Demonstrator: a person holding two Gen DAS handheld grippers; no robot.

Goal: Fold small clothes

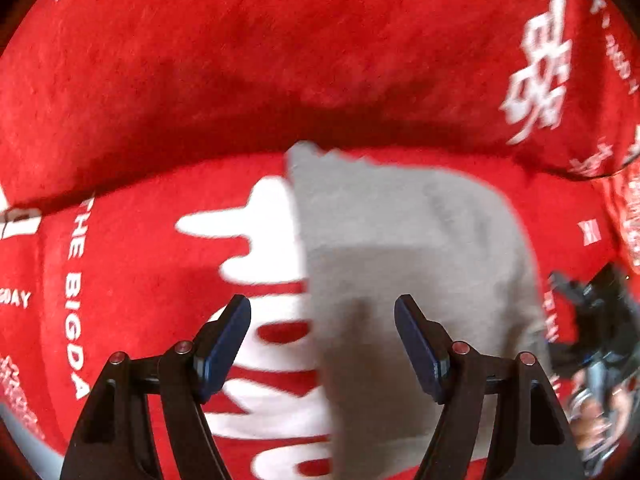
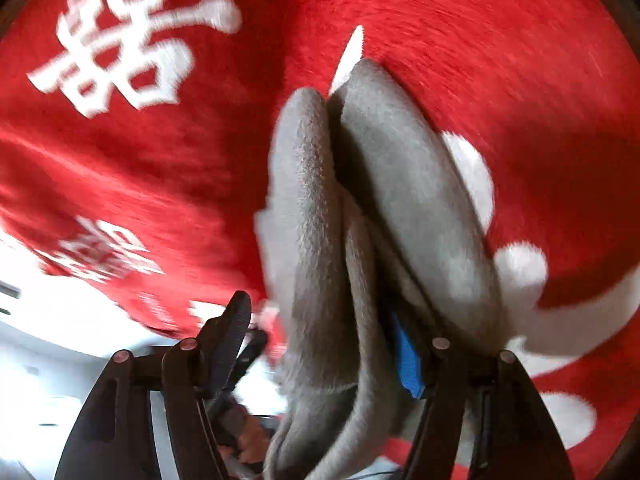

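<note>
A small grey garment (image 1: 416, 264) lies on a red cloth with white lettering (image 1: 240, 60). My left gripper (image 1: 322, 312) hovers over the garment's left edge with its jaws wide apart and nothing between them. In the right wrist view the grey garment (image 2: 312, 208) is bunched in folds and hangs between the fingers of my right gripper (image 2: 324, 320). The jaws stand apart; the fabric drapes against the right finger, whose blue pad (image 2: 408, 360) shows beside it. The view is motion-blurred.
The red cloth (image 2: 480, 40) covers the whole surface and rises in a ridge behind the garment. The other gripper and a hand (image 1: 596, 344) show at the right edge of the left wrist view. A white room area (image 2: 60, 340) shows lower left.
</note>
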